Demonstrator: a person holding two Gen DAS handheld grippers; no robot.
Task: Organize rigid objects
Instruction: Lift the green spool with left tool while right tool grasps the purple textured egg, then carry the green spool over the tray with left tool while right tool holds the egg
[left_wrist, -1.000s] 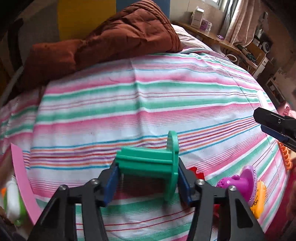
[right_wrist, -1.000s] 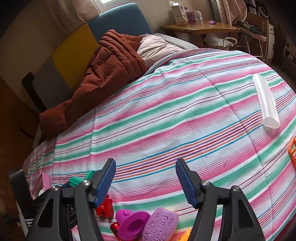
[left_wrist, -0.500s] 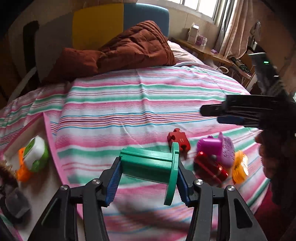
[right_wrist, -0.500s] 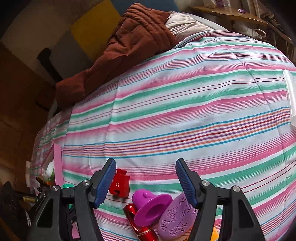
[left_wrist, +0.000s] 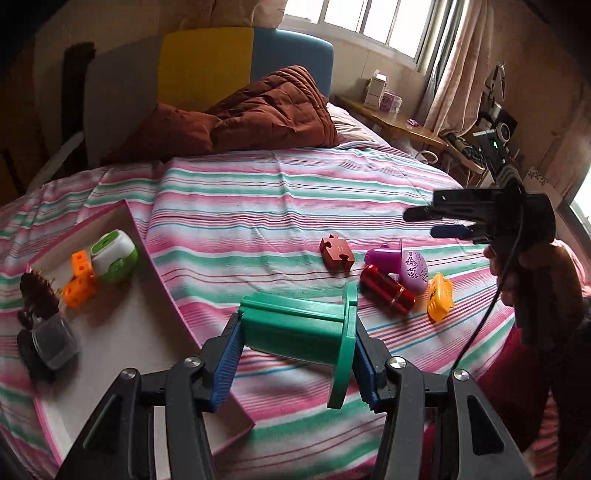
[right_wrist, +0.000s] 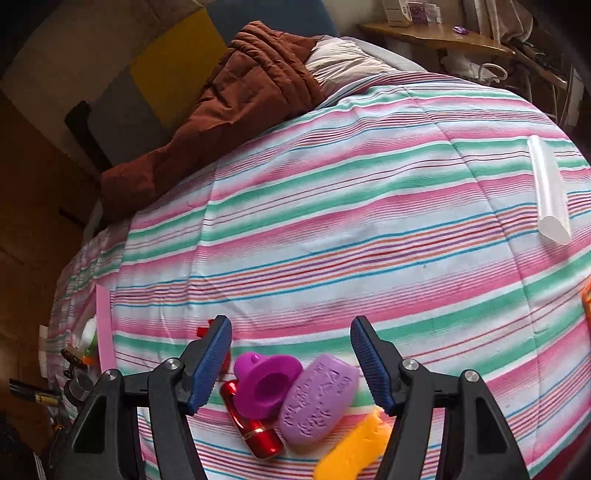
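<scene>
My left gripper (left_wrist: 295, 363) is shut on a green plastic spool (left_wrist: 303, 334) and holds it above the striped bed, just right of a pink-rimmed box (left_wrist: 155, 273). The box holds a green-white gadget (left_wrist: 114, 254), orange cubes (left_wrist: 79, 282) and dark items. My right gripper (right_wrist: 291, 363) is open and empty above a cluster of toys: a purple cup (right_wrist: 264, 384), a lilac oval piece (right_wrist: 317, 402), a red cylinder (right_wrist: 255, 428) and a yellow piece (right_wrist: 354, 450). A red puzzle block (left_wrist: 337, 253) lies left of the cluster.
A brown quilt (left_wrist: 251, 118) and a pillow lie at the head of the bed. A white tube (right_wrist: 548, 192) lies on the bed's right side, an orange item (right_wrist: 586, 299) at the right edge. A wooden side table (left_wrist: 402, 125) stands beyond.
My left gripper has pulled back and to the left with the green spool, bringing the box into view. My right gripper has dropped closer over the toy cluster.
</scene>
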